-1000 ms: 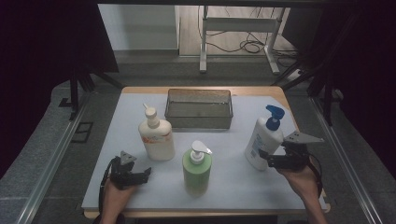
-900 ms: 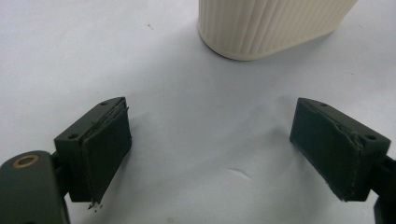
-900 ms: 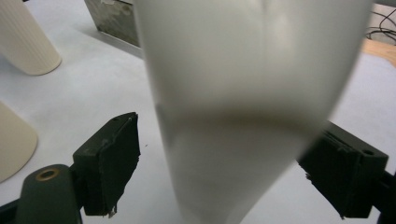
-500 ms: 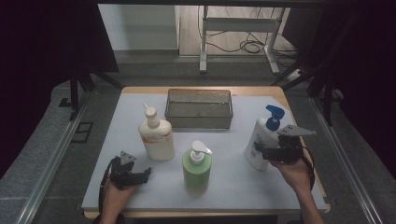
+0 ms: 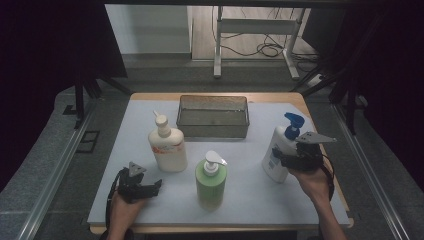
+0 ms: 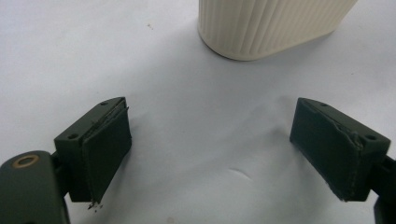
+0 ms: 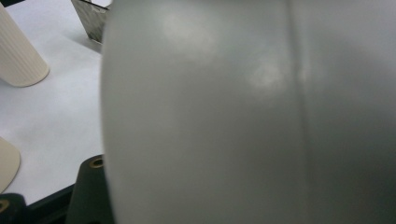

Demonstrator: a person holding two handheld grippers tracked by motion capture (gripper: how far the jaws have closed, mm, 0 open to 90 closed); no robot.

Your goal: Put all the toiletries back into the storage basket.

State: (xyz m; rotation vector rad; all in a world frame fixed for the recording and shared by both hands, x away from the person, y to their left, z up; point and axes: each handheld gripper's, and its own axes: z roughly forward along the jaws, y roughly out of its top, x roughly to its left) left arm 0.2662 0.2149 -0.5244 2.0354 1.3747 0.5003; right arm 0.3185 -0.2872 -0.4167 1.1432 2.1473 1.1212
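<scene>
While the left claw [image 5: 150, 188] rests released on the worktop [image 5: 250, 200], just short of the cream ribbed bottle [image 5: 167, 148], the right claw [image 5: 281, 159] has just been closing around the white blue-pump bottle [image 5: 278, 152] at the worktop's right side. I'd squeeze it low and square, since it looks smooth and rounded. White sheet underfoot; dark curtains flank the room.

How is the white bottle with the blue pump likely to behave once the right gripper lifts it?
The white bottle looks smooth and glossy, so it may slip. The right hand-held gripper, whose jaws have just been closing around it, sits low on the body; being tall with a blue pump on top, it may tip.
</scene>
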